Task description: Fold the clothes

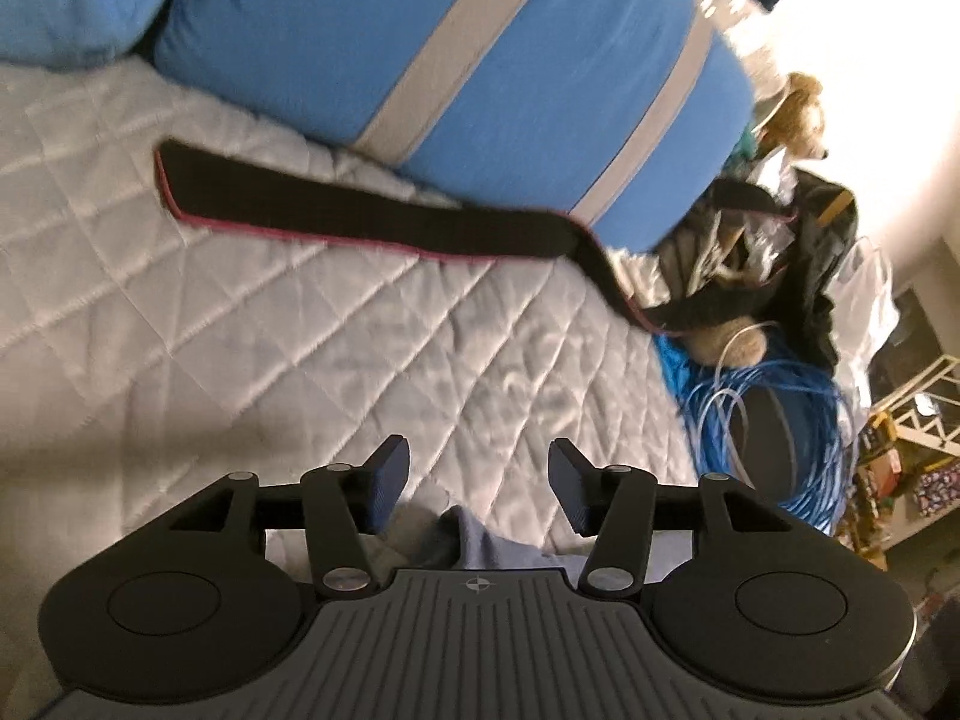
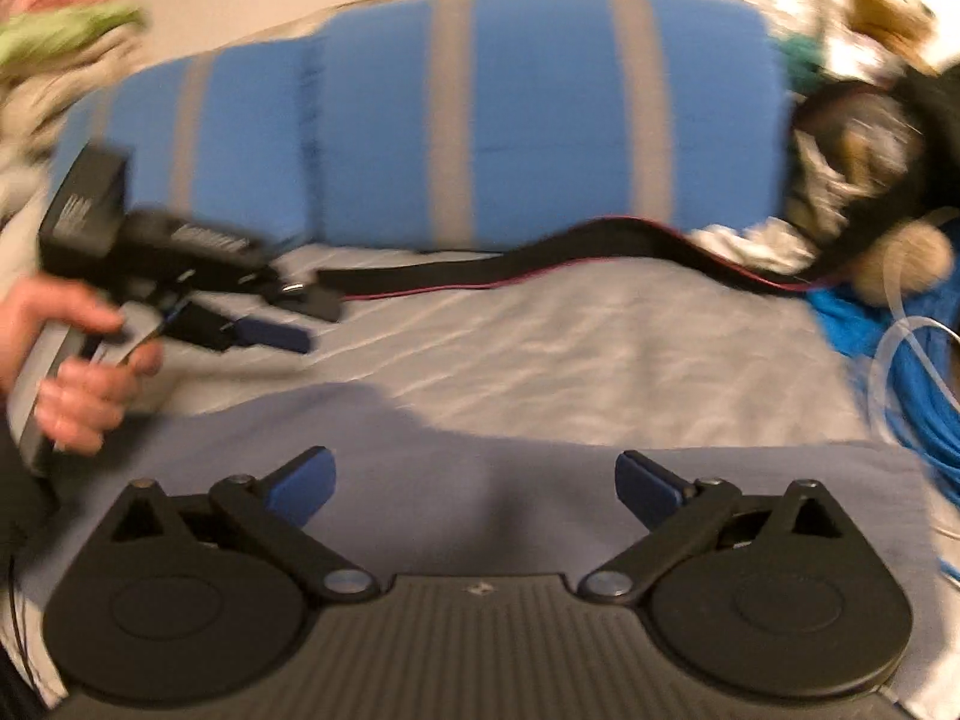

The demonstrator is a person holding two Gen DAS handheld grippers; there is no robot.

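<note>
my right gripper (image 2: 477,483) has its jaws wide over a soft grey-blue garment (image 2: 456,480) at the lower frame, lying on the diamond-quilted white bed (image 1: 300,330). my left gripper (image 1: 477,483) is parted too. a black strap (image 1: 360,210) crosses mid-frame below a plump blue pillow (image 1: 450,60).

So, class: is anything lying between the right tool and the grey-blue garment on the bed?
Nothing visible does. The right tool is open directly over the grey-blue garment. The black strap lies farther back by the blue pillow, clear of the cloth.
</note>
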